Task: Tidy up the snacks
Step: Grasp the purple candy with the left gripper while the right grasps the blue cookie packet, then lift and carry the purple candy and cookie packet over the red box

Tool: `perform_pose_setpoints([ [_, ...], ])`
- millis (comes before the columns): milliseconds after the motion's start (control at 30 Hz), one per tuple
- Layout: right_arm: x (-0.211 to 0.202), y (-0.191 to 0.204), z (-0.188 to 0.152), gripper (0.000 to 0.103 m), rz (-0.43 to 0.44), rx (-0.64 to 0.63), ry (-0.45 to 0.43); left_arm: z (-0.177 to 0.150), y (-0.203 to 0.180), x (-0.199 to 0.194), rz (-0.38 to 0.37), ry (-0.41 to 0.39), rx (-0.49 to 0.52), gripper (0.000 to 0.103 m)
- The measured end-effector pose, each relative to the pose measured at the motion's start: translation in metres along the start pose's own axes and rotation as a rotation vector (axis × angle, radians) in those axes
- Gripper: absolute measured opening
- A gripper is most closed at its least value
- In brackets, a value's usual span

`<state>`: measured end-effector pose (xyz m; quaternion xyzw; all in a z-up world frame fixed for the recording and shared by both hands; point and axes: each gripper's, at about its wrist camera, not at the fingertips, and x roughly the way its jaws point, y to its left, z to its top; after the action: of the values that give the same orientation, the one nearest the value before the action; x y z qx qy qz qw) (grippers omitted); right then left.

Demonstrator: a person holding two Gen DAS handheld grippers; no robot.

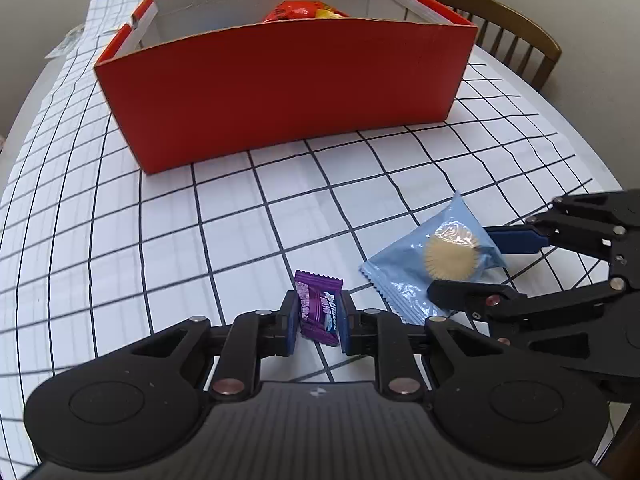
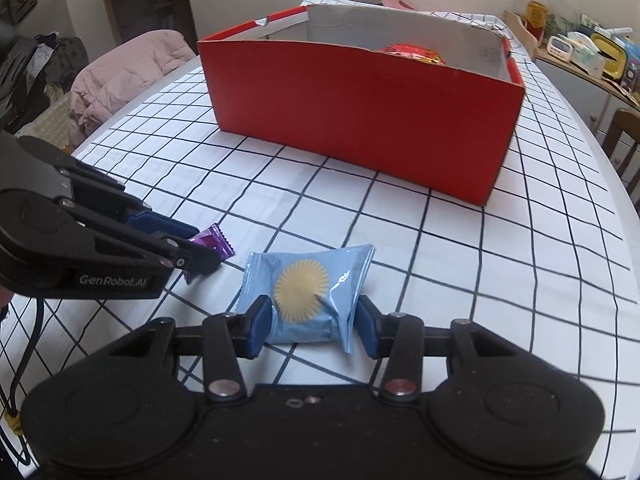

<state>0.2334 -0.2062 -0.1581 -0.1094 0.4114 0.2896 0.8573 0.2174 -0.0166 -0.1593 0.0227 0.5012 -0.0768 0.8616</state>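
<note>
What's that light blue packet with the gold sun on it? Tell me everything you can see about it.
The light blue packet is a small sealed pillow pouch of glossy, crinkly film with zigzag-crimped ends. A round gold sunburst is printed on its face, and it bulges as if one thick round snack sits inside. It lies flat on the grid-patterned tablecloth, in front of the red box and beside a purple candy. The right gripper has closed its blue pads on the packet's two sides.
</note>
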Motion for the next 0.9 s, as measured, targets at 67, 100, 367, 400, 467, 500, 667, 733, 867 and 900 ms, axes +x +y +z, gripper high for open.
perform_pose_setpoints([
  [67,-0.004,0.0,0.0,0.043,-0.003,0.02,-0.009,0.0,0.002,-0.001,-0.002,0.008,-0.029,0.019],
  [100,-0.006,0.0,0.0,0.043,-0.005,0.027,-0.013,-0.001,0.003,-0.003,-0.006,0.009,-0.043,0.019],
  [367,-0.029,0.0,0.004,0.043,-0.021,0.077,-0.047,-0.002,0.012,-0.025,-0.037,-0.009,-0.149,0.019],
  [400,-0.033,0.0,0.006,0.043,-0.021,0.081,-0.055,-0.002,0.014,-0.029,-0.039,-0.013,-0.161,0.019],
  [467,-0.041,0.001,0.008,0.043,-0.023,0.088,-0.069,-0.001,0.016,-0.037,-0.045,-0.025,-0.179,0.019],
  [500,-0.045,0.001,0.01,0.043,-0.026,0.091,-0.075,-0.001,0.018,-0.041,-0.046,-0.032,-0.188,0.019],
  [667,-0.065,0.005,0.02,0.043,-0.031,0.091,-0.109,0.005,0.023,-0.061,-0.034,-0.059,-0.219,0.019],
  [733,-0.071,0.006,0.025,0.043,-0.034,0.088,-0.121,0.009,0.025,-0.069,-0.033,-0.075,-0.226,0.019],
  [867,-0.084,0.008,0.037,0.043,-0.034,0.081,-0.152,0.018,0.027,-0.085,-0.036,-0.114,-0.23,0.019],
  [900,-0.086,0.009,0.041,0.043,-0.036,0.079,-0.16,0.021,0.027,-0.089,-0.036,-0.125,-0.23,0.019],
])
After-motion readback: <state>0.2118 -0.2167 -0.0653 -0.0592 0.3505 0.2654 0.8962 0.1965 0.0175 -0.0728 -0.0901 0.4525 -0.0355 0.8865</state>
